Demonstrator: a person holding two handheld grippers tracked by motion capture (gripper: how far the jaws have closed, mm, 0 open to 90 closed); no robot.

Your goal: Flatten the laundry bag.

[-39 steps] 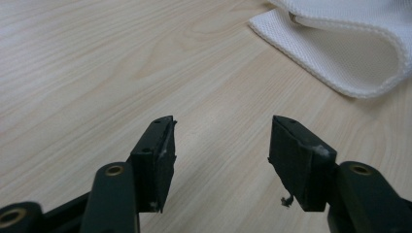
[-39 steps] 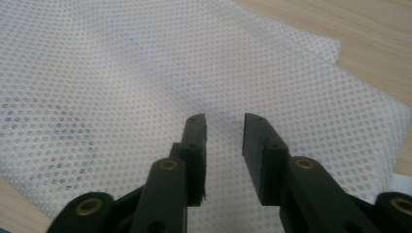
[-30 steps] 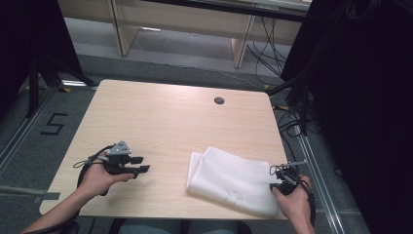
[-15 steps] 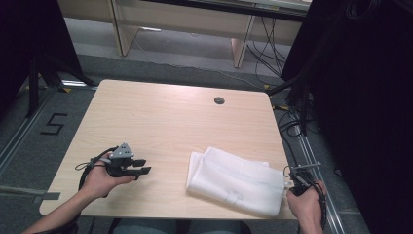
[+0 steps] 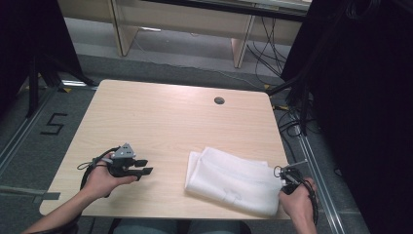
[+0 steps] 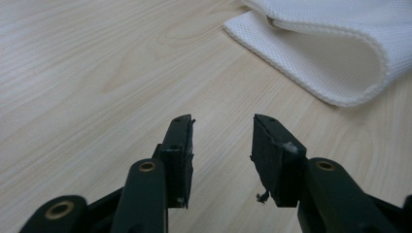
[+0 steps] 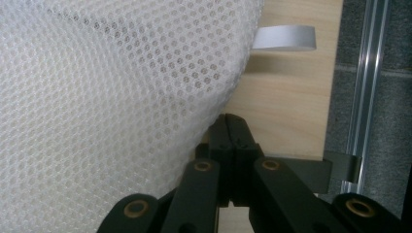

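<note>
A folded white mesh cloth (image 5: 229, 176) lies on the near right part of the wooden table (image 5: 170, 117). My left gripper (image 5: 146, 166) rests low over the table's near left, well left of the cloth, pointing toward it. In the left gripper view its jaws (image 6: 222, 121) stand open with bare wood between them; they have just been opening a little. The cloth's rounded fold (image 6: 330, 53) lies ahead to the right. My right gripper (image 5: 285, 175) sits at the cloth's near right corner. Its jaws (image 7: 234, 124) are shut together, and the mesh (image 7: 107, 97) bulges against their left side.
A round cable hole (image 5: 219, 100) sits near the table's far edge. A white tape strip (image 7: 284, 38) lies on the wood by the table's right edge, with a metal rail (image 7: 364, 73) on the floor beyond. Desk legs and cables stand behind the table.
The right hand has shifted slightly at the cloth's near right corner. The left hand has stayed in place.
</note>
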